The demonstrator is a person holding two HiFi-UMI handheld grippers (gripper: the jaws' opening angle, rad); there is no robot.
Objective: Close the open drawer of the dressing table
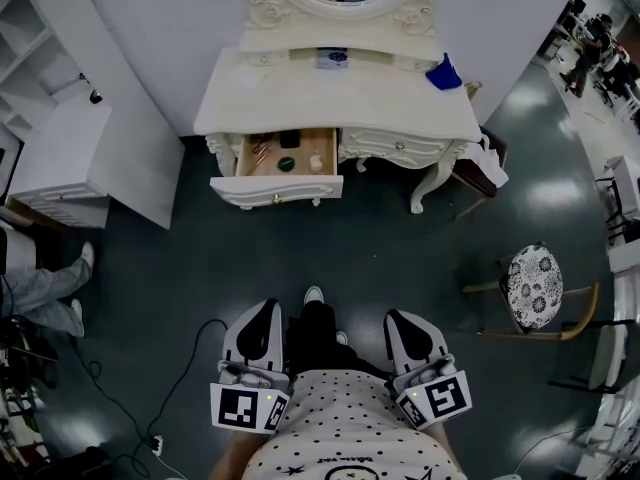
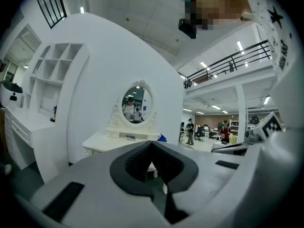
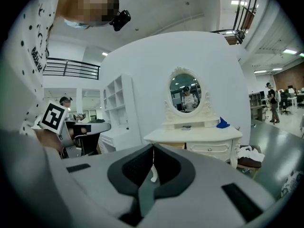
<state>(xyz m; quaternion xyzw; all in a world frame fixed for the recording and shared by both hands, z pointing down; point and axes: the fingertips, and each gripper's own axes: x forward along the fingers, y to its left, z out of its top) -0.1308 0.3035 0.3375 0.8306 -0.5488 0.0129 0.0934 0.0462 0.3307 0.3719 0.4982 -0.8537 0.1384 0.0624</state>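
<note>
Left gripper (image 1: 265,313) and right gripper (image 1: 402,320), jaws together and empty, are hanging well short of the drawer (image 1: 277,190), lying ahead, nearer the left.

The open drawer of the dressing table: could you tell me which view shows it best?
The head view: it looks down into the drawer, showing its contents. The right gripper view catches only a wooden sliver; the left gripper view, none.

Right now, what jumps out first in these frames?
The white dressing table at the top of the head view, its left drawer pulled out with small items inside. The left gripper and right gripper sit at the bottom, shut and empty, apart from the table. A patterned stool stands at right.
</note>
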